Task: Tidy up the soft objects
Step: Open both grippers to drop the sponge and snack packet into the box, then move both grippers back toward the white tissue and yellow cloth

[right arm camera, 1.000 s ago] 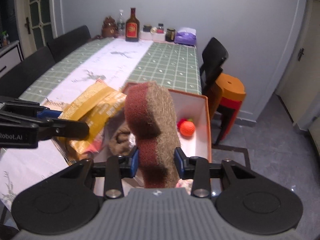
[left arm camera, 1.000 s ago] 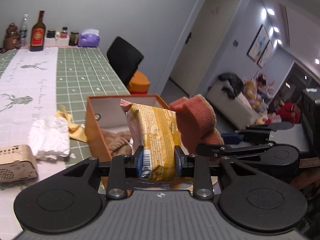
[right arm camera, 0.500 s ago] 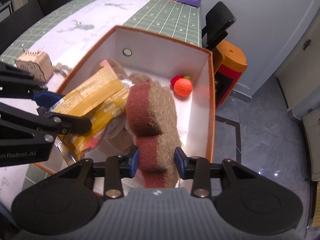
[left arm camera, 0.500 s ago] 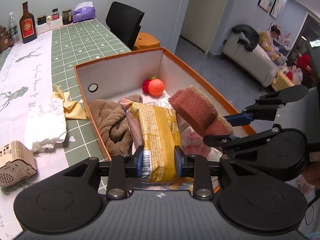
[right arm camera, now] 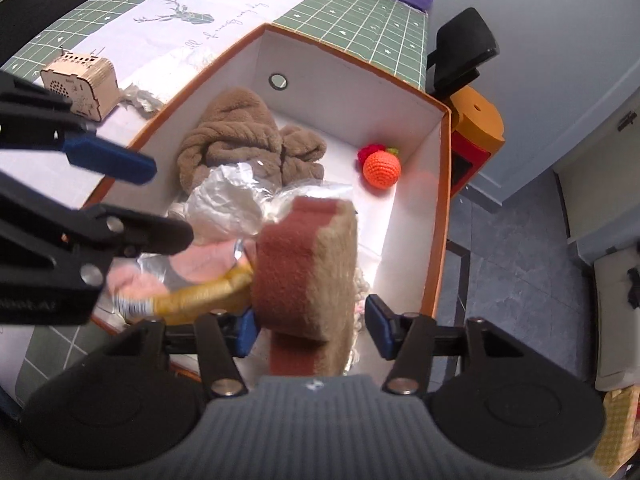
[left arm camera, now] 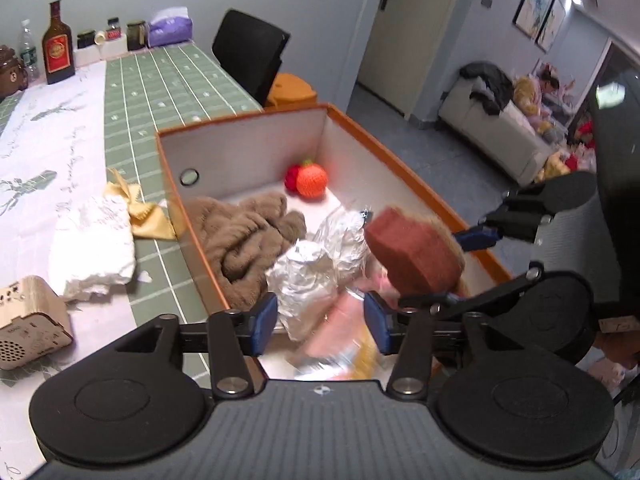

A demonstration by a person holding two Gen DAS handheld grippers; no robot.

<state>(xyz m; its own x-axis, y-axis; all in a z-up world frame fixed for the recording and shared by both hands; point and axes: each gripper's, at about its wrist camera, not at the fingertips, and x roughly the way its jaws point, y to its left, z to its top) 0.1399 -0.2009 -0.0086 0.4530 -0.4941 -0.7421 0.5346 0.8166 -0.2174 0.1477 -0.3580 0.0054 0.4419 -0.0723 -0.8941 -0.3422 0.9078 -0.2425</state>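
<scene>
**Both grippers let go over the orange box**

The orange box (left arm camera: 404,168) sits at the table edge on a green checked cloth (left arm camera: 160,92). Inside it, by the far wall, lies a knitted orange ball (right arm camera: 382,168); a brown towel (right arm camera: 240,140) fills the corner nearest the round hole, and crumpled foil (left arm camera: 316,276) lies nearer the grippers. Outside the box, on its table side, lie a white wad of paper (left arm camera: 94,248), a yellow cloth (left arm camera: 140,212) and a small wooden speaker (right arm camera: 82,80). A black chair (left arm camera: 250,56) stands beyond the box.

The yellow snack packet (right arm camera: 204,298) is motion-blurred and partly hidden behind the sponge (right arm camera: 308,276); whether either rests on the box floor cannot be told.

The left gripper (left arm camera: 320,322) has just been opening; its jaws stand apart over the foil and the blurred packet, touching neither. The right gripper (right arm camera: 310,330) has also just been opening; the sponge stands between its jaws, a clear gap at the right pad, the left side too close to judge.
</scene>
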